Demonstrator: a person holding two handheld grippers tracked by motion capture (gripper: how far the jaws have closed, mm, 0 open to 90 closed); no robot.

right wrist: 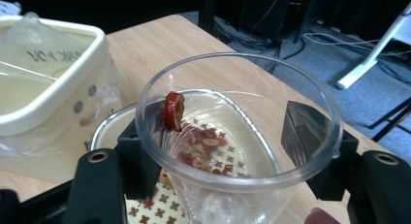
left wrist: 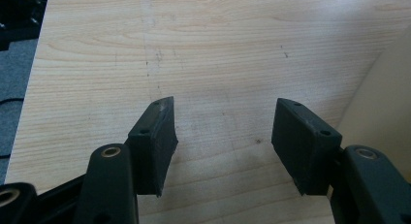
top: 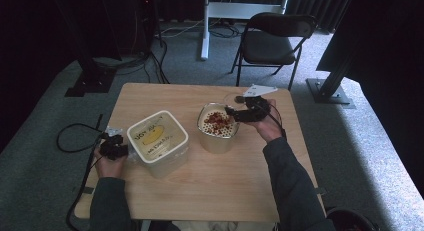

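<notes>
Black fingers of the right gripper (right wrist: 232, 151) hugged a clear plastic cup (right wrist: 237, 132), tipped over the round bowl (top: 218, 127) near the counter's (top: 210, 186) far right edge, with one red slice (right wrist: 173, 110) stuck inside the rim. Squeezing harder might crush the thin cup, or the slice could drop outside the bowl. By the left edge, the left gripper (left wrist: 223, 141) hung spread wide, empty, beside the square tub (top: 157, 141).

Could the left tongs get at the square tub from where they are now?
Probably yes. The left tongs sit open right beside the tub, whose wall shows at their side, with bare table around them and nothing between.
</notes>
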